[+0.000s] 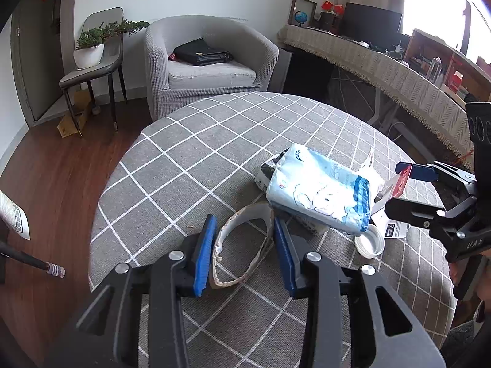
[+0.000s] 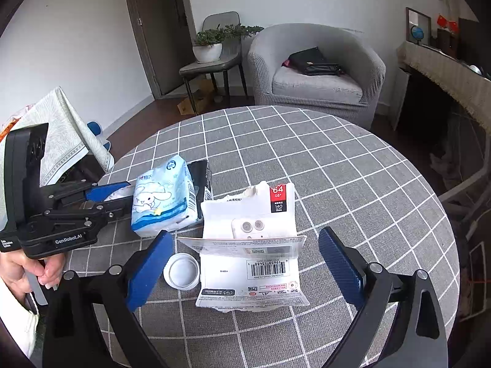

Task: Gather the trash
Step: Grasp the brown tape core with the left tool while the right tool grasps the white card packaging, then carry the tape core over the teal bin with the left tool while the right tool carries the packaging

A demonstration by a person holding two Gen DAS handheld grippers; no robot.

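Left wrist view: our left gripper (image 1: 244,242) apart around a torn cardboard loop (image 1: 245,245); our right gripper (image 2: 245,263) apart around white card packaging (image 2: 250,254).

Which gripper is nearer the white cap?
Right. The right gripper is open with the cap just inside its left finger; the left gripper straddles a cardboard ring beside it.

The tissue pack (image 1: 322,196) sits on top of a dark packet (image 1: 267,172), so only that one's corner pokes out; print on the torn card package (image 2: 250,263) is mostly too tiny to read; the left gripper (image 2: 118,197) has its fingertips tucked behind the tissue pack; the right gripper (image 1: 402,184) has its body cut off at the frame edge
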